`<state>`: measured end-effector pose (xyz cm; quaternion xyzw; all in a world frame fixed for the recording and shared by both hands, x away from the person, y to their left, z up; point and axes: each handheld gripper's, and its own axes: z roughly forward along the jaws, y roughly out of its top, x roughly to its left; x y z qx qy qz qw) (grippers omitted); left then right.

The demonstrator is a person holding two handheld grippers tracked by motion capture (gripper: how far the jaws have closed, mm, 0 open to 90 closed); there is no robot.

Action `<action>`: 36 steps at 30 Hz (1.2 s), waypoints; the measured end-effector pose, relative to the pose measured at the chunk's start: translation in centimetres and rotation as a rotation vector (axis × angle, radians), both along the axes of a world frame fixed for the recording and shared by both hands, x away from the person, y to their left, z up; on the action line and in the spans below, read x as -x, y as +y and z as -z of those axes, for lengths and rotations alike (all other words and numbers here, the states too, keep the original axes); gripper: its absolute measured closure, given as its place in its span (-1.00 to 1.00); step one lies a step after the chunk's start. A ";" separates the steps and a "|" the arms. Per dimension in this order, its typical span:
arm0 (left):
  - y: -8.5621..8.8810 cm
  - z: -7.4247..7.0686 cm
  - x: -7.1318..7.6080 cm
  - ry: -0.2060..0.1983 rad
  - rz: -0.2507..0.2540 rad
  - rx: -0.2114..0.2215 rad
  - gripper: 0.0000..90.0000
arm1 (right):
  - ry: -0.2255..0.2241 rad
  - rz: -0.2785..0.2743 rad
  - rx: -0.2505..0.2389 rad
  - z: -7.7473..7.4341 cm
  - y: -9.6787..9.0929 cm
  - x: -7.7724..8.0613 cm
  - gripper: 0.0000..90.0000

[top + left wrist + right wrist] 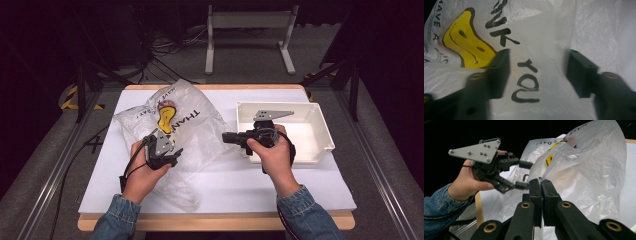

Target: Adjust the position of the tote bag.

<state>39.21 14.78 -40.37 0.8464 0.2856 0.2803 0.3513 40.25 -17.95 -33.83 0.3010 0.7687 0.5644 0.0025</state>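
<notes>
One plastic bag [185,125], thin and translucent, lies crumpled on the left half of the white table [300,185]. Yellow smiley print and black lettering on it. Something pale sits inside the bag, seen through the film in the right gripper view; can't tell what it is.

One white bin [320,127] on the right half of the table, nothing in it.

Left gripper [167,150] hovers at the near side of the bag, jaws apart, released, nothing clamped. Left gripper view [537,72] shows bag film behind the open jaws with "YOU" readable between them; the pads aren't pressing on the film. The right gripper view shows the same gripper [525,175] from the side, jaws spread, grey plate on top, just beside the bag.

Right gripper [231,137] sits in front of the bin's near left corner, pointing left at the bag's right edge. Its jaws are clenched on a pinch of bag film [541,180], lifting that edge into a peak; the high view doesn't resolve that pinch.

Count: two grippers, one bag, one bin.
</notes>
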 end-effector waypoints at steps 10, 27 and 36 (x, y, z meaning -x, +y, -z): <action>1.8 -2.4 -0.2 0.019 0.048 0.079 1.00 | -0.017 -0.003 0.010 -0.7 0.2 -0.2 0.97; 7.4 -7.3 -3.7 0.061 0.048 0.291 0.99 | -0.113 0.043 0.086 -1.3 2.1 -2.0 0.56; 8.4 -7.3 -5.2 0.083 0.031 0.294 0.98 | -0.234 0.101 0.091 -1.4 2.1 -0.7 -0.27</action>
